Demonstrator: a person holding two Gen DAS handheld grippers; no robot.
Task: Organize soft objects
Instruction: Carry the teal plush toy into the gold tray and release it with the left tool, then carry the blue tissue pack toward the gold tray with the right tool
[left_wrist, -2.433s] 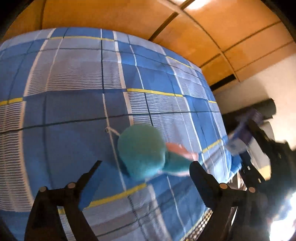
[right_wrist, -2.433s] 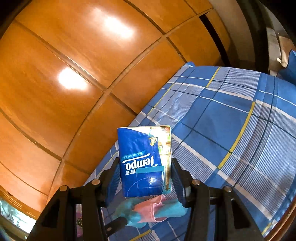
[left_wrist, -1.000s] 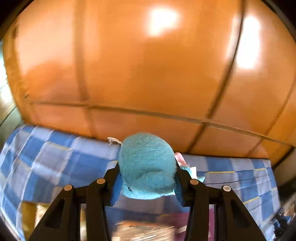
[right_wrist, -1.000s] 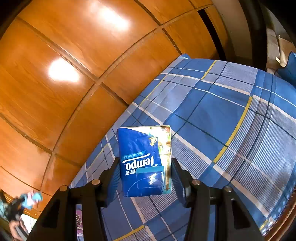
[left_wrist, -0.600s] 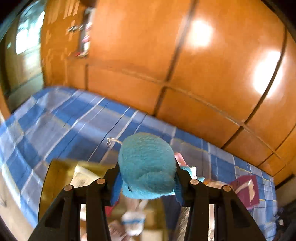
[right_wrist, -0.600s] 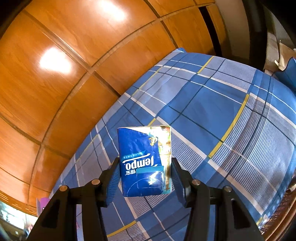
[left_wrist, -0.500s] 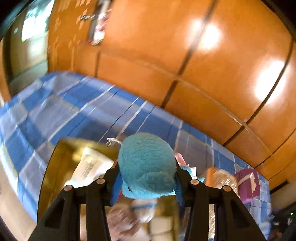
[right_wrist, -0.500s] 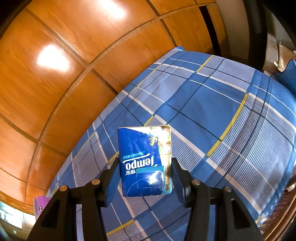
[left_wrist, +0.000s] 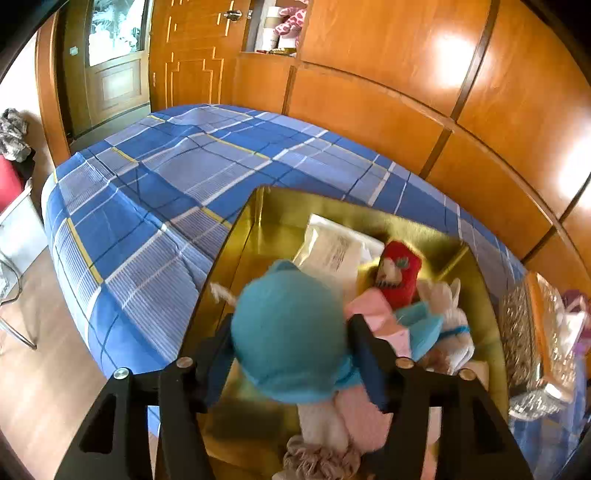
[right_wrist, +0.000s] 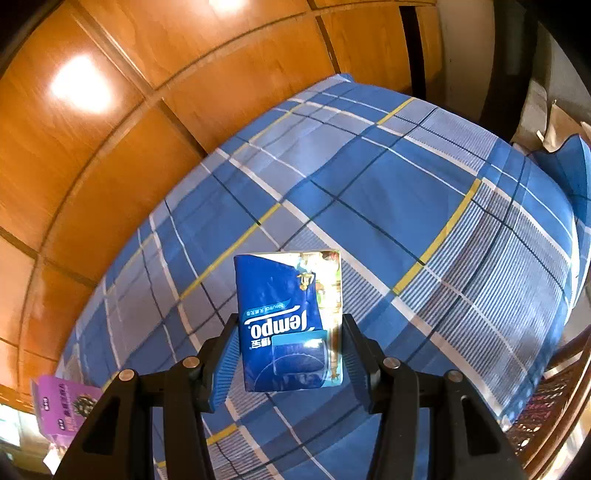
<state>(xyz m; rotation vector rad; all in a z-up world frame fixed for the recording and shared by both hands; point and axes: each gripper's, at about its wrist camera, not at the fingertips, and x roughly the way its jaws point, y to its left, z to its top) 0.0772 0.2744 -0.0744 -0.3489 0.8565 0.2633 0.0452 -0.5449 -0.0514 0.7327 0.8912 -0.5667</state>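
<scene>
**Both grippers loaded: plush over the gold box, tissue pack over the bed**

The left gripper (left_wrist: 290, 349) is clenched on a teal plush toy (left_wrist: 291, 332), its round head filling the space between the two fingers and bulging past them. The toy hangs above a gold box (left_wrist: 255, 236) that sits on the blue plaid bedspread (left_wrist: 155, 192). Inside the box lie a white printed packet (left_wrist: 332, 251), a red soft item (left_wrist: 400, 273), something pink (left_wrist: 373, 306) and a white plush (left_wrist: 452, 321); a beige fuzzy piece (left_wrist: 319, 461) shows at the bottom edge. The plush is blurred, so whether it touches the items beneath it cannot be made out. Just right of the box stands a shiny foil-wrapped package (left_wrist: 532, 332). Wooden wall panels (left_wrist: 406, 74) and a door (left_wrist: 114, 70) stand behind the bed.

The right wrist camera sees none of that. It shows the right gripper (right_wrist: 290, 354) gripping a blue Tempo tissue pack (right_wrist: 288, 317), squeezed at its lower sides, with the printed name reading upside down. The pack is held in the air over a bare stretch of the same plaid bedspread (right_wrist: 388, 192), well away from the box, which is out of this view. A purple packet (right_wrist: 62, 406) lies at the far left edge of this view, and a blue pillow corner (right_wrist: 576, 162) shows at the right edge.
</scene>
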